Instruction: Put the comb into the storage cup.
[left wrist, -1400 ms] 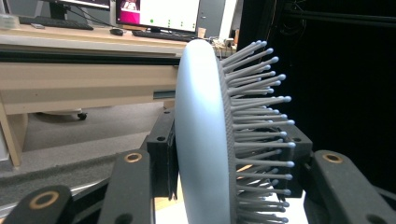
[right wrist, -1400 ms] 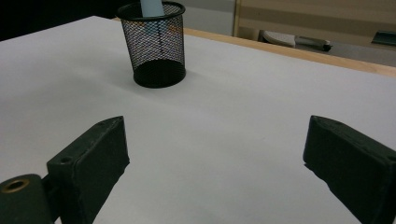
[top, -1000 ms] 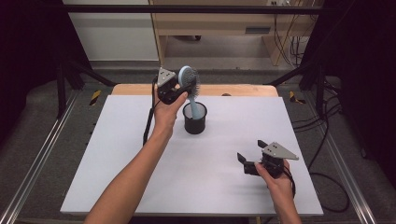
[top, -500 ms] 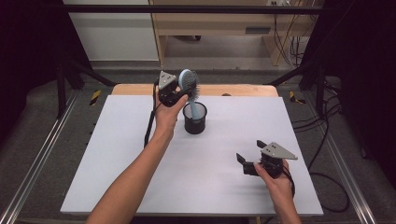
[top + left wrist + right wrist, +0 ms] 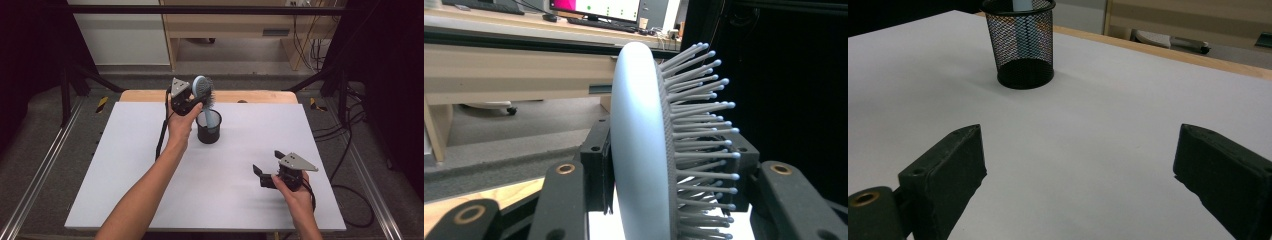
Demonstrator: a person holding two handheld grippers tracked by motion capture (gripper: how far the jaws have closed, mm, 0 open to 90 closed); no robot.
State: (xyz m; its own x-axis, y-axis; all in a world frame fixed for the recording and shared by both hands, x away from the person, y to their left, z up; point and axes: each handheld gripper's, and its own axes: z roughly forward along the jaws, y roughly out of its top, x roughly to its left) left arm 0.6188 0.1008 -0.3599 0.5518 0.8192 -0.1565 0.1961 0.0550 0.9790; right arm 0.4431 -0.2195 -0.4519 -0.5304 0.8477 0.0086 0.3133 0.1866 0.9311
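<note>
Left gripper (image 5: pixel 192 102) clamps the hairbrush (image 5: pixel 202 90), handle already in the cup (image 5: pixel 208 127) below; release remains. Right gripper (image 5: pixel 267 175) gapes empty.

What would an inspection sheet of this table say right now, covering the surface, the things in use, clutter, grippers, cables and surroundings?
Surface: white tabletop on a wooden table, clean.
Job's things: pale blue hairbrush upright, handle down inside the black mesh cup; bristles face the right jaw in the left gripper view.
Clutter: nothing seen on the tabletop.
Grippers: left gripper shut on the hairbrush head, above the cup; right gripper open, low over the tabletop near the person's side, holding nothing.
Cables: a black cable trails from the left gripper; more cables lie on the floor at right.
Surroundings: dark metal frame, grey floor, wooden furniture behind.
</note>
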